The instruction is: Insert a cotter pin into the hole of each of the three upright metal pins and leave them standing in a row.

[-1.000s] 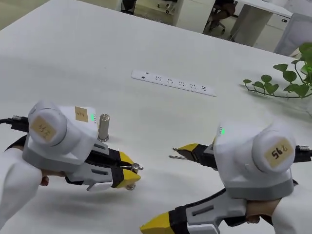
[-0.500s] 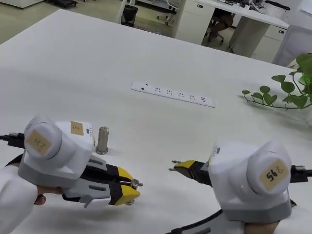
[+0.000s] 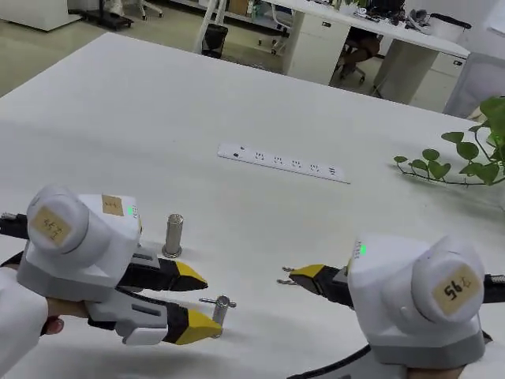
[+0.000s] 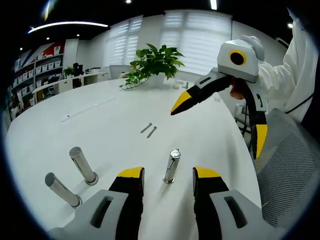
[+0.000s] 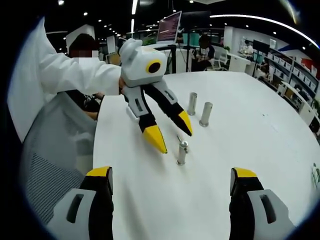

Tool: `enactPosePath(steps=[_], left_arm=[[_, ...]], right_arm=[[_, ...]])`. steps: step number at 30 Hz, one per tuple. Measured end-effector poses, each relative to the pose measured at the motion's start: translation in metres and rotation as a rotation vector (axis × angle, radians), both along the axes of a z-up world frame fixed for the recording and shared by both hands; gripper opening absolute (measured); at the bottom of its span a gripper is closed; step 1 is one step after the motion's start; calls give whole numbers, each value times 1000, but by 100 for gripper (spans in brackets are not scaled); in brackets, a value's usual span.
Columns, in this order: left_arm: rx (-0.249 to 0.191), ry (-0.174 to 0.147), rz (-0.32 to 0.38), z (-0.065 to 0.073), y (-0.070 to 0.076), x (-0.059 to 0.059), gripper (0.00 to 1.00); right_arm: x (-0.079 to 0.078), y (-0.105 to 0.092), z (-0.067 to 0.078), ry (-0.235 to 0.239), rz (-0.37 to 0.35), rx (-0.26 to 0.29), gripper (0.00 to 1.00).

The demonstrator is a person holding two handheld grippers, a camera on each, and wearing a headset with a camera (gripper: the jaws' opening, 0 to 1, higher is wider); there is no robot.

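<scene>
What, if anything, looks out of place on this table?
Nothing stands out. Three metal pins stand upright, one with a cotter pin through its top; two spare cotter pins lie on the table.

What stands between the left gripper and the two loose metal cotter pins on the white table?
One upright silver metal pin, its cotter pin fitted, stands between the left gripper's open jaws, in line with the loose cotter pins.

Tan sticker [image 3: 458,290] on right gripper [image 5: 171,173]: "95". Paper tag [image 3: 49,226] on left gripper [image 3: 207,304]: illegible.
</scene>
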State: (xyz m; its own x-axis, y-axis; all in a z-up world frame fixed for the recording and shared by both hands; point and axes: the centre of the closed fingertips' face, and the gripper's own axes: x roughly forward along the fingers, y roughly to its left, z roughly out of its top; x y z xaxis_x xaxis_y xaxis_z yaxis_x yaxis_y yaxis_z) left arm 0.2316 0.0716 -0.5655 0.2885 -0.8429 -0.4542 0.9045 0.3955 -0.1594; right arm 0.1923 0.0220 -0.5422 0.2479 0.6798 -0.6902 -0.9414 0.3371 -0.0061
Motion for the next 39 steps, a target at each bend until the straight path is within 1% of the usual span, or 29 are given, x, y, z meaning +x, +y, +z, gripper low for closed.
enactPosePath(steps=[2, 4, 5, 8, 9, 10, 11, 13, 14, 16, 17, 18, 20, 21, 22, 24, 26, 27, 28, 29, 31, 33, 36, 39], left_arm=[[-5, 27, 14, 1, 5, -2, 39], [7, 18, 33, 2, 12, -1, 39], [8, 20, 37, 2, 13, -1, 40], [7, 45, 68, 2, 25, 0, 45], [9, 46, 78, 2, 29, 0, 47], [19, 37, 97, 1, 35, 3, 48], [21, 40, 112, 2, 39, 4, 49], [14, 44, 155, 3, 49, 9, 49], [9, 55, 186, 2, 55, 12, 49], [12, 52, 221, 2, 64, 18, 48], [15, 57, 232, 2, 67, 20, 48], [7, 60, 250, 2, 71, 23, 48], [6, 53, 271, 3, 77, 28, 47], [15, 35, 307, 3, 83, 35, 45], [20, 34, 317, 3, 86, 38, 44], [17, 31, 351, 2, 93, 46, 44], [26, 25, 385, 0, 100, 55, 44], [61, 15, 424, -3, 108, 62, 44], [77, 4, 440, -5, 112, 66, 44], [78, 1, 434, -5, 112, 68, 44], [79, -7, 445, -6, 114, 73, 43], [79, -16, 451, -6, 115, 78, 40], [76, -20, 439, -7, 111, 84, 34], [81, -25, 434, -10, 108, 88, 31]], right_arm=[[0, -2, 2, -2, -14, 9, 96], [0, -5, 3, -4, -24, 13, 96], [-1, -5, 3, -5, -26, 14, 96], [0, -10, 2, -8, -50, 16, 95], [0, -11, 2, -8, -56, 16, 95], [0, -12, 3, -9, -61, 17, 95], [0, -13, 3, -9, -68, 23, 95], [-2, -14, 4, -8, -78, 30, 95], [-2, -14, 5, -9, -80, 31, 94], [-3, -15, 5, -12, -88, 30, 94], [-3, -16, 5, -11, -94, 33, 94], [-3, -16, 5, -11, -97, 35, 94], [-4, -16, 4, -8, -104, 40, 94], [-4, -16, 4, -8, -107, 40, 94], [-4, -17, 3, -5, -110, 41, 93], [-5, -17, 1, 1, -116, 41, 93], [-5, -18, 0, 5, -122, 40, 92], [-5, -19, -1, 10, -124, 40, 91], [-6, -19, -1, 15, -125, 43, 91], [-6, -20, -2, 16, -128, 44, 91], [-6, -21, -2, 18, -134, 45, 91], [-5, -23, -3, 20, -142, 45, 90], [-4, -27, -6, 25, -151, 42, 89], [-3, -31, -10, 31, -163, 32, 89]])
